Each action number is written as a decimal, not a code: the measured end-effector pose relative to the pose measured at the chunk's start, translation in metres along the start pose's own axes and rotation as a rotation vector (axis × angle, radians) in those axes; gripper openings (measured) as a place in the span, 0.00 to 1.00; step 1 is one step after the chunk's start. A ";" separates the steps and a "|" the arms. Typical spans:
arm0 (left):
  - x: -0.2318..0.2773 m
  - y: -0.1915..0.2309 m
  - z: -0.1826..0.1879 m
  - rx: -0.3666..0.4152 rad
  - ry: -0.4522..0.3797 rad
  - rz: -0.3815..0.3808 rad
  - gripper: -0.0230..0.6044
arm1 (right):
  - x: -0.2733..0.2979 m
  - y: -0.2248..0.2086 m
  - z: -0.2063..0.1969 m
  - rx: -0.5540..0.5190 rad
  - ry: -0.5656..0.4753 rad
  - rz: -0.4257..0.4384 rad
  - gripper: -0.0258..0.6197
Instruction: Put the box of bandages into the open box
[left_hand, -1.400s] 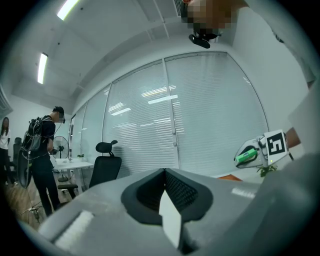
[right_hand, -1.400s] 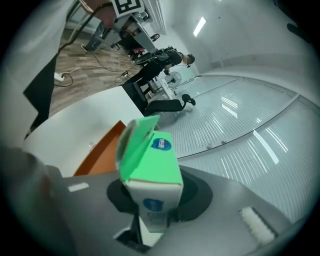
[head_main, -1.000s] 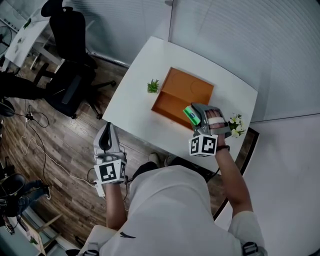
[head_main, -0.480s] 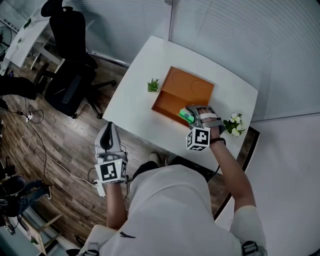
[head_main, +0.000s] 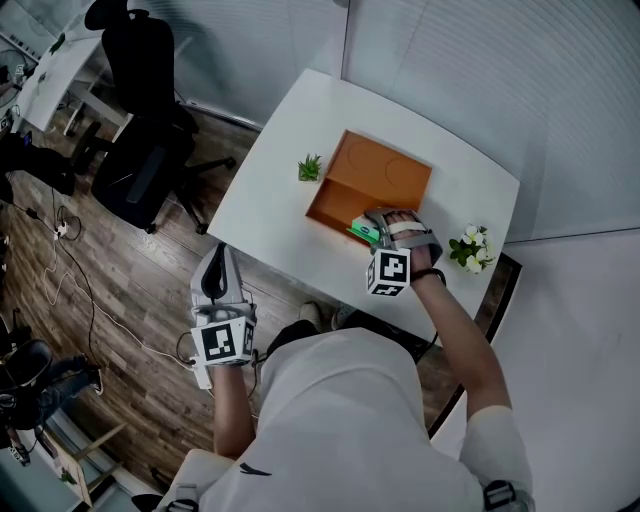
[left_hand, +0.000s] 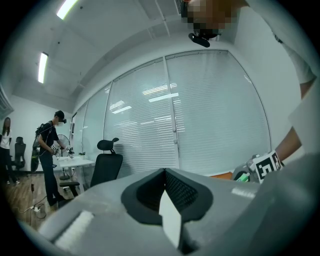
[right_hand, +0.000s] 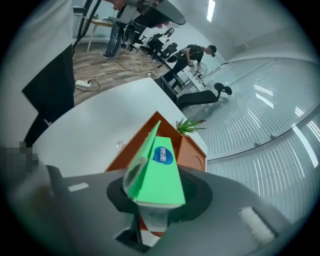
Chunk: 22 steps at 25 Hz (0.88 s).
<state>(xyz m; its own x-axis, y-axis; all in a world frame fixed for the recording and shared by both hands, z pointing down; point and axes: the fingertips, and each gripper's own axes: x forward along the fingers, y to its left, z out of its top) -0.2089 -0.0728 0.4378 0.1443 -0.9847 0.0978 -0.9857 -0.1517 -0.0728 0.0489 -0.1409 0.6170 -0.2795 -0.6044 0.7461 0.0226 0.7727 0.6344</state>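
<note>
My right gripper (head_main: 374, 229) holds the green box of bandages (head_main: 361, 231) over the near edge of the open orange box (head_main: 390, 172) on the white table (head_main: 268, 212). In the right gripper view the box of bandages (right_hand: 155, 170) stands up between the jaws, which are closing on it, with the orange box (right_hand: 192, 151) just beyond. My left gripper (head_main: 214, 266) hangs off the table's near left side, over the wooden floor. Its jaws are shut with nothing in them, and the left gripper view faces the window blinds.
A small green plant (head_main: 308, 168) stands by the orange box's left corner. White flowers (head_main: 468, 250) sit at the table's right edge, close to my right hand. A black office chair (head_main: 140, 110) stands on the floor to the left.
My right gripper has carried the green box to the left and slightly away from me, onto the orange box's near edge. The left gripper has stayed where it was.
</note>
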 end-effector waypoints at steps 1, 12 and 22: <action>0.000 0.000 0.000 0.000 0.000 0.000 0.05 | 0.000 0.000 0.000 0.001 0.001 0.001 0.19; 0.000 -0.001 0.000 -0.002 -0.001 -0.009 0.05 | -0.002 0.005 -0.005 0.102 0.028 0.119 0.30; 0.003 0.001 -0.001 -0.007 -0.005 -0.012 0.05 | -0.012 -0.010 -0.005 0.130 0.025 0.140 0.43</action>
<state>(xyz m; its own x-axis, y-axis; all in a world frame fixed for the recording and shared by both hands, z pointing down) -0.2092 -0.0762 0.4392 0.1565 -0.9832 0.0937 -0.9845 -0.1628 -0.0645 0.0569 -0.1428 0.6030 -0.2579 -0.4922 0.8314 -0.0647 0.8674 0.4934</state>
